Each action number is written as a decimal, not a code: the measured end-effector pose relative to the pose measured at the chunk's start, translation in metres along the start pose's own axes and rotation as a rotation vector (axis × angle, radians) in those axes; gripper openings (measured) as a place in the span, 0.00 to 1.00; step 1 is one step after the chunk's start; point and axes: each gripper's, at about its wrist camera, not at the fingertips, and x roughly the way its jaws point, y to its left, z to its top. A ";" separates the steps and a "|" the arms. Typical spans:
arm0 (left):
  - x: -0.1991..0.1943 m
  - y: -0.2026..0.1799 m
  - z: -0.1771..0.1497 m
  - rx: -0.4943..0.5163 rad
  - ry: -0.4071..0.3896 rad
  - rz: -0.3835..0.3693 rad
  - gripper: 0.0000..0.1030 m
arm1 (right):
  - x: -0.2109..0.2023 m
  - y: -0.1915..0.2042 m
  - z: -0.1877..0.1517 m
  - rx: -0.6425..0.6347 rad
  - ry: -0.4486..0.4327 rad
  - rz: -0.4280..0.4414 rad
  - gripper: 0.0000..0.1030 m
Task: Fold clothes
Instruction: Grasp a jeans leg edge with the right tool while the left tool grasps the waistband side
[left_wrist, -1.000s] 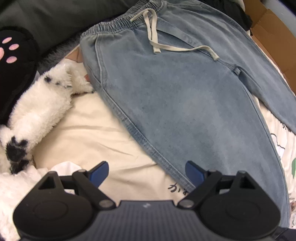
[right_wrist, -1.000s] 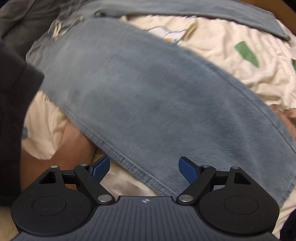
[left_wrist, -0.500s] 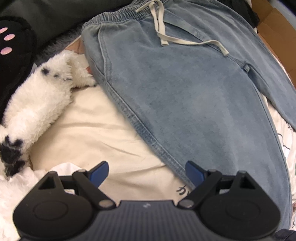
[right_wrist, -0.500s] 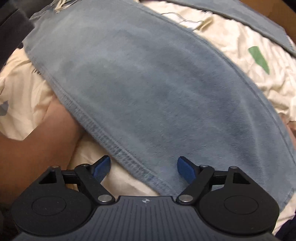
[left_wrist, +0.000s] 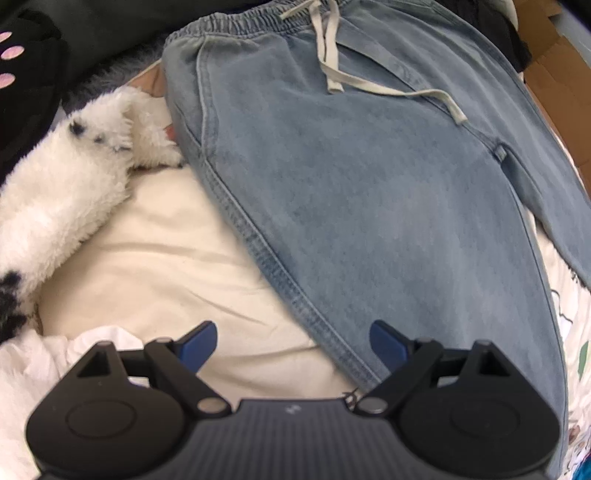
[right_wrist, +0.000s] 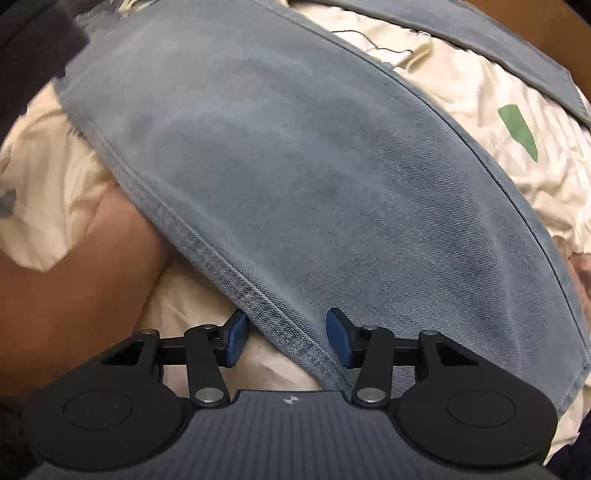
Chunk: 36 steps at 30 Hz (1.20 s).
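Both hand-held grippers at jeans (left_wrist: 369, 192) side seam (right_wrist: 236, 277).

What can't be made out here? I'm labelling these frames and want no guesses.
- Left wrist view: the jeans' hems are cut off by the frame edge and the left gripper body.
- Left wrist view: the plush toy's lower part runs off the left edge.
- Right wrist view: the waistband is blurred at the top, behind a dark shape.
- Right wrist view: whether the right gripper's pads touch the side seam is unclear.
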 end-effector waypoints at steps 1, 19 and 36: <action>0.001 0.000 0.001 0.004 0.001 0.001 0.89 | 0.002 0.000 0.000 -0.006 0.001 -0.004 0.55; 0.007 0.001 0.007 0.016 -0.003 -0.005 0.89 | 0.006 -0.003 0.009 -0.048 -0.007 -0.107 0.35; 0.006 0.018 0.018 -0.113 -0.027 -0.025 0.79 | 0.010 0.009 0.020 -0.033 -0.021 -0.066 0.08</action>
